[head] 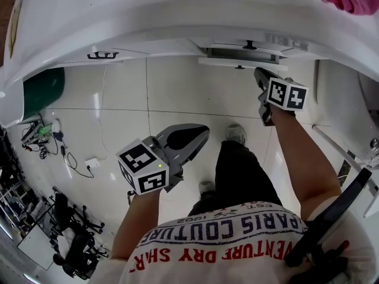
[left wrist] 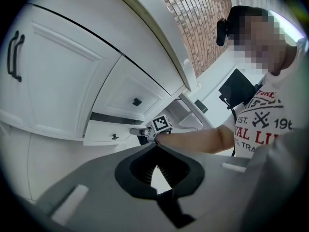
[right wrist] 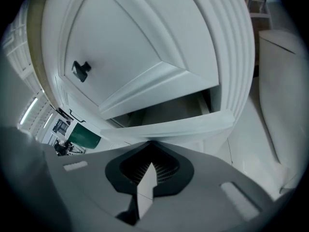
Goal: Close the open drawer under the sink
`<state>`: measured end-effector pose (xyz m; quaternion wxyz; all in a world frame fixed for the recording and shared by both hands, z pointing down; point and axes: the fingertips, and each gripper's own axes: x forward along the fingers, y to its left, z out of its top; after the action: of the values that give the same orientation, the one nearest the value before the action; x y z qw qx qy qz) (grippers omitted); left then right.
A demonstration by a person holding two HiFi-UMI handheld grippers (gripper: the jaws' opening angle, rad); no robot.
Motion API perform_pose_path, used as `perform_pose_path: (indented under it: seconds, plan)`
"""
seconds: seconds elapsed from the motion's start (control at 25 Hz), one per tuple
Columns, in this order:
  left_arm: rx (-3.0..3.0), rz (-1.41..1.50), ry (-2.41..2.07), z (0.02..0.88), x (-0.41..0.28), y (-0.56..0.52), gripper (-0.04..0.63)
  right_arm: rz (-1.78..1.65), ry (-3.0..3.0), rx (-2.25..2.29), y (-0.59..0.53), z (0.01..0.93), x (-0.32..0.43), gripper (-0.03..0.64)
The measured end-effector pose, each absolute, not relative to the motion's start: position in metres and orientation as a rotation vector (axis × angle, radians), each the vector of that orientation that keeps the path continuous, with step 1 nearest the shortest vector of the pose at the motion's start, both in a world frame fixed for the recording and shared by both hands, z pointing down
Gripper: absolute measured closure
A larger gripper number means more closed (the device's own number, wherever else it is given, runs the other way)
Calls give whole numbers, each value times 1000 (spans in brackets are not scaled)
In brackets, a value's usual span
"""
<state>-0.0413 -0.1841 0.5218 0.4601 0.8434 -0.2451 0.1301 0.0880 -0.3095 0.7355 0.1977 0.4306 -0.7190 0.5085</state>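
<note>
Head view looks down; gripper views share drawer (right wrist: 193, 124).

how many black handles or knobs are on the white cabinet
3: a bar handle on the cabinet door, an upper knob on the closed drawer, a lower knob on the open drawer below. More may be hidden.

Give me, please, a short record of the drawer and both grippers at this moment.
drawer: open drawer, pulled out, with a dark gap above its front
right gripper: jaws together, empty, tips at the drawer's front edge; contact unclear
left gripper: jaws together, empty, held over the floor, away from the drawer
task state: drawer not yet closed
</note>
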Motion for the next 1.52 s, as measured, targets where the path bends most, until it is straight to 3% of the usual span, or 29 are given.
perform_pose_path:
  seconds: [0.28,0.96,1.52]
  plan:
    - [2054,319,-637,541,-51,-200,611,1501,-2036,1283,-353,747,83,609]
    - [2080,292,-609,526,-46,-202,611,1459,-2060,1249,-341,725,82,609]
    - [2222,221,-538,454,-46,-134,609,1140,-2515,772,-160,511,22,609]
